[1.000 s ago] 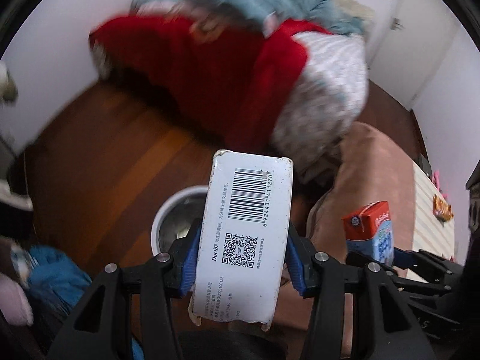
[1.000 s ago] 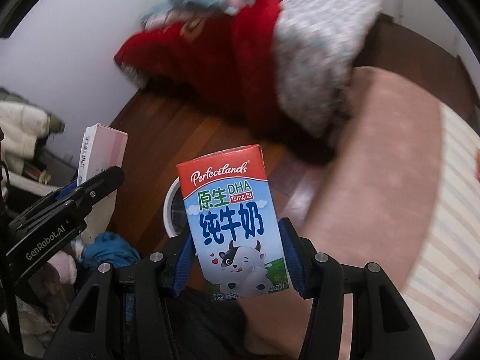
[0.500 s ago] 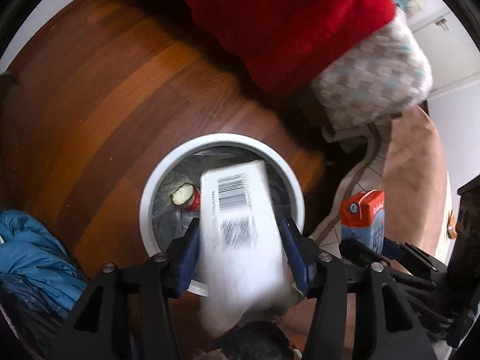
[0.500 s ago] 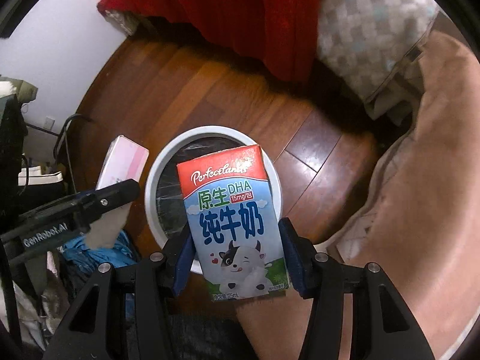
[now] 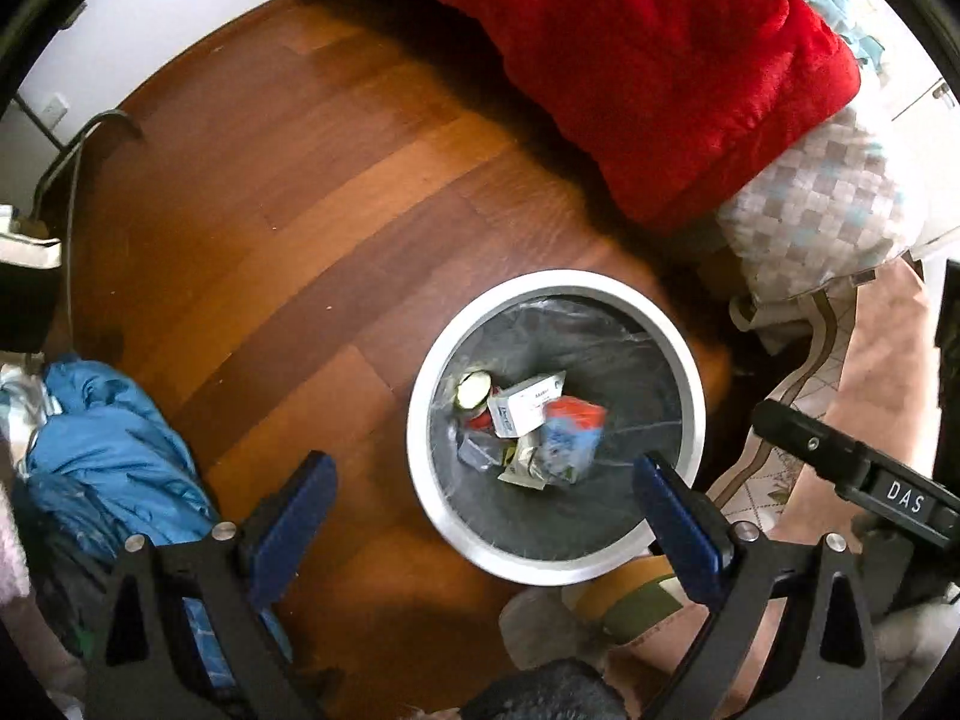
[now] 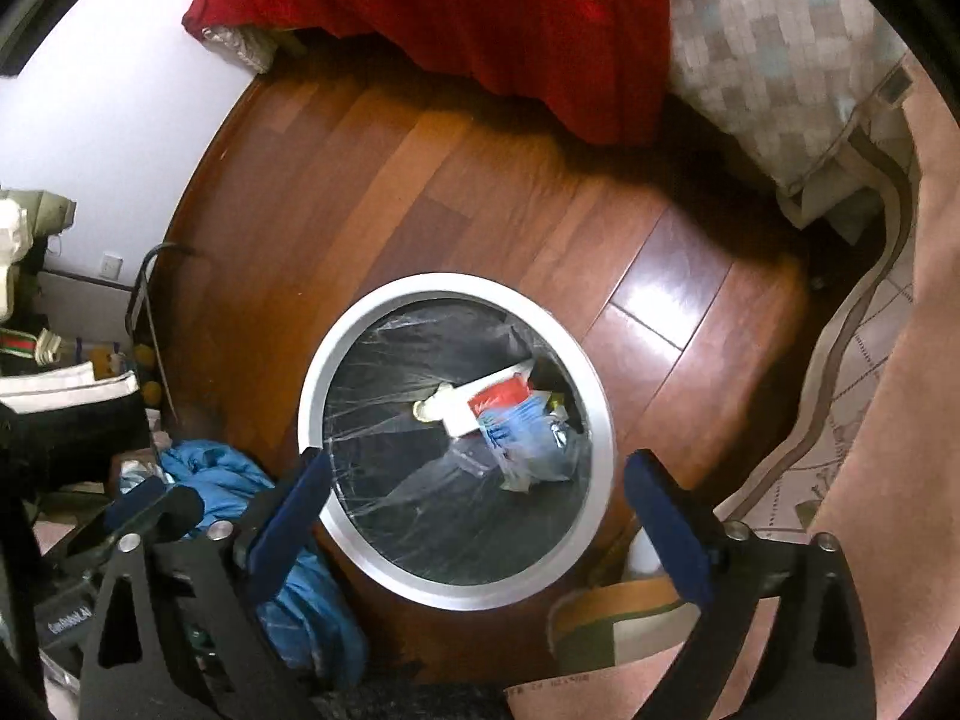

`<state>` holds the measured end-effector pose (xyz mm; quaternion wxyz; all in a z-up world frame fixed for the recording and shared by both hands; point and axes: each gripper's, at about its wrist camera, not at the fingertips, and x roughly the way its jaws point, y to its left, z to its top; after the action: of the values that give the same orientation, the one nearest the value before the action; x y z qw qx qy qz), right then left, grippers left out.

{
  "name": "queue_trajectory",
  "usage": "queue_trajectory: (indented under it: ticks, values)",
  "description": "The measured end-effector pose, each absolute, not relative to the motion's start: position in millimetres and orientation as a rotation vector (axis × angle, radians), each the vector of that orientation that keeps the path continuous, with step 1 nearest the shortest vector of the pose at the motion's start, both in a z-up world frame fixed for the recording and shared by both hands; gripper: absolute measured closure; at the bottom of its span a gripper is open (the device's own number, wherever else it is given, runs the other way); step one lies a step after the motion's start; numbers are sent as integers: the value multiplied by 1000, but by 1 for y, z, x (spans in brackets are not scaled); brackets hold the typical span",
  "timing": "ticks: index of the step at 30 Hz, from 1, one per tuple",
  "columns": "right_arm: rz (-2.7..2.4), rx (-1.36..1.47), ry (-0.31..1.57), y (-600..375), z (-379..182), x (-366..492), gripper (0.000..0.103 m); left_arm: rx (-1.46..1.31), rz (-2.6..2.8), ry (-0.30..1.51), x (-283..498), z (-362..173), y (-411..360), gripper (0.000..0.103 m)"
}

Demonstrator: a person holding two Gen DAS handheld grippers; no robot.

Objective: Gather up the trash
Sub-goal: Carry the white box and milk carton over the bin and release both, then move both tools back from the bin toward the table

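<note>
Hovering, left gripper: pointing steeply down over the bin, jaws just sprung wide, nothing btwn them; blue pads either side of the bin's near rim.
Right gripper: same pose above the bin, jaws also just opened wide, empty; its black body shows at the right edge of the left view.
Bin: round, white rim, dark plastic liner, standing on the wood floor directly below both grippers.
White box: lying inside the bin near the bottom, label up, tilted.
Milk carton: red and blue, blurred, inside the bin just beside the white box, touching it; other scraps underneath, can't tell what.
Blue cloth: crumpled on the floor at the left, near the bin but apart from it.
Pink rug: right side of the floor, patterned edge beside the bin.
Red blanket: far side, hanging down to the floor past the bin.
Checked pillow: right of the red blanket.
</note>
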<state>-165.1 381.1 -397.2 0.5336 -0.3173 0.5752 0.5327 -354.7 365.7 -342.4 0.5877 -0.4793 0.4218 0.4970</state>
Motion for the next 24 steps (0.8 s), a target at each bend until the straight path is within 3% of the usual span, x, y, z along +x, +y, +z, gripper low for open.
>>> queue_trajectory:
  ticks: [7, 24]
  values:
    - [1234, -850, 1192, 350, -366, -183, 0, -1041, 1194, 1032, -352, -334, 341, 3]
    - [1249, -863, 1095, 291, -315, -186, 0, -908, 1234, 1005, -345, -287, 314, 3]
